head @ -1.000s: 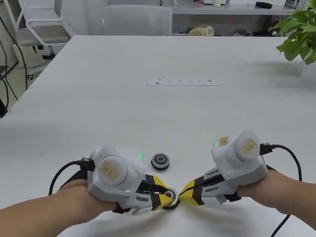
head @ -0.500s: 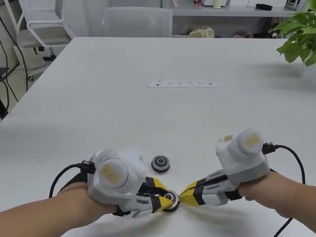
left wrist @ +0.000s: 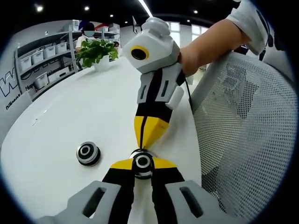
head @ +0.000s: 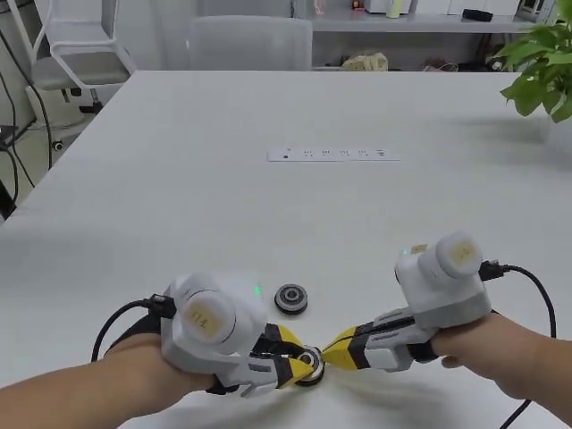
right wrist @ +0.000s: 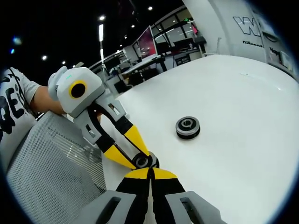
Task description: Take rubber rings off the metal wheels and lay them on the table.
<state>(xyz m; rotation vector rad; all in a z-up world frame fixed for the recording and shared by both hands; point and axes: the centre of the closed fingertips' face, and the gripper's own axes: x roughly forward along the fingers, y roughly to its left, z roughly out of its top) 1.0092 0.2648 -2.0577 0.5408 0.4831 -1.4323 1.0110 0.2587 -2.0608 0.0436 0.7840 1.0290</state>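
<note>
Left gripper jaws clamped on a metal wheel, which sits between the yellow tips with its rubber ring on. Right gripper jaws together, tips touching that wheel's rim; can't tell if they pinch the ring. Second wheel lies on the table beyond both jaw pairs. Power strip is farther out.
</note>
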